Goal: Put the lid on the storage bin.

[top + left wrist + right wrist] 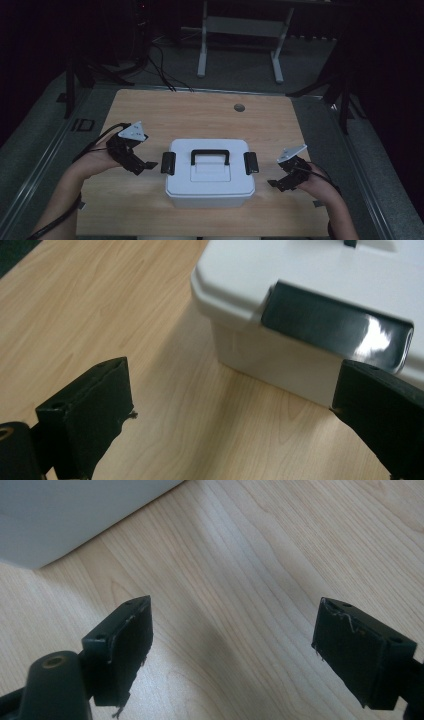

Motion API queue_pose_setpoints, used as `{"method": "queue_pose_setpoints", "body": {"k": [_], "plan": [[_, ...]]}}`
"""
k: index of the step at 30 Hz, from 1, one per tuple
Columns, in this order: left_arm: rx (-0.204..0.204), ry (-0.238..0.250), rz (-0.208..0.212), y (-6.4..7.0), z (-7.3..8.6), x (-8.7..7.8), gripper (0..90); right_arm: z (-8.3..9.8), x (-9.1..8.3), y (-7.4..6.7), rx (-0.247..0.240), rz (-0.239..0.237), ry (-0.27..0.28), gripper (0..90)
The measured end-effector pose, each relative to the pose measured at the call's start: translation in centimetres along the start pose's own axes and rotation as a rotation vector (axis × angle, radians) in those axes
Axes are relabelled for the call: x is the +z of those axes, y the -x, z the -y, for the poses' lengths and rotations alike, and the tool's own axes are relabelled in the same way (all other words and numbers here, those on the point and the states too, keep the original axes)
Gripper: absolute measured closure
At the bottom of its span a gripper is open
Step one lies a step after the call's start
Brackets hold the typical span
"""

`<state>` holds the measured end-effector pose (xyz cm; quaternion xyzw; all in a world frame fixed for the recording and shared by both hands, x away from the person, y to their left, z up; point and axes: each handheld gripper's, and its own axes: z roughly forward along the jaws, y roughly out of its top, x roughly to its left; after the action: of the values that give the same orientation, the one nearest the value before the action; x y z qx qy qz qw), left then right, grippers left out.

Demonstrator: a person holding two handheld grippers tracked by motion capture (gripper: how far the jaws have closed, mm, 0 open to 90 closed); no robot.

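Observation:
A white plastic box (210,175) with a black carry handle (210,156) stands mid-table, lid on. Black latches sit on its left side (168,163) and right side (251,163). My left gripper (143,168) is open just left of the left latch, not touching it. In the left gripper view that latch (335,330) lies flat against the box (250,280), just beyond my gripper (240,415). My right gripper (276,184) is open to the right of the box, low over the wood. The right gripper view shows the box wall (65,515) ahead of the open gripper (232,640).
The wooden table (200,112) has a round cable hole (239,107) at the back. Beyond the table stand white desk legs (202,45) and black cables (165,72) on the grey floor. Black stands (345,95) flank the table.

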<state>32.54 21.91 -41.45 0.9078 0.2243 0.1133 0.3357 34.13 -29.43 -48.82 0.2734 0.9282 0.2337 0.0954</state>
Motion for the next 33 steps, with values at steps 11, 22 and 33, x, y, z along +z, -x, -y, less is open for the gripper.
{"method": "queue_pose_setpoints", "body": {"k": [11, 22, 33], "plan": [[-0.056, 0.021, -0.022, -0.6, 3.3, -0.5, 2.7, 0.4, 0.1, 0.2, 0.024, 0.015, 0.035, 16.0], [-0.087, 0.047, -0.029, -0.6, 6.0, -0.3, 2.7, 0.9, 0.5, 0.1, 0.037, 0.016, 0.050, 15.9], [-0.118, 0.063, 0.001, -0.6, 8.4, 0.1, 2.7, 1.9, 1.1, 0.1, 0.064, 0.014, 0.069, 15.6]]}}
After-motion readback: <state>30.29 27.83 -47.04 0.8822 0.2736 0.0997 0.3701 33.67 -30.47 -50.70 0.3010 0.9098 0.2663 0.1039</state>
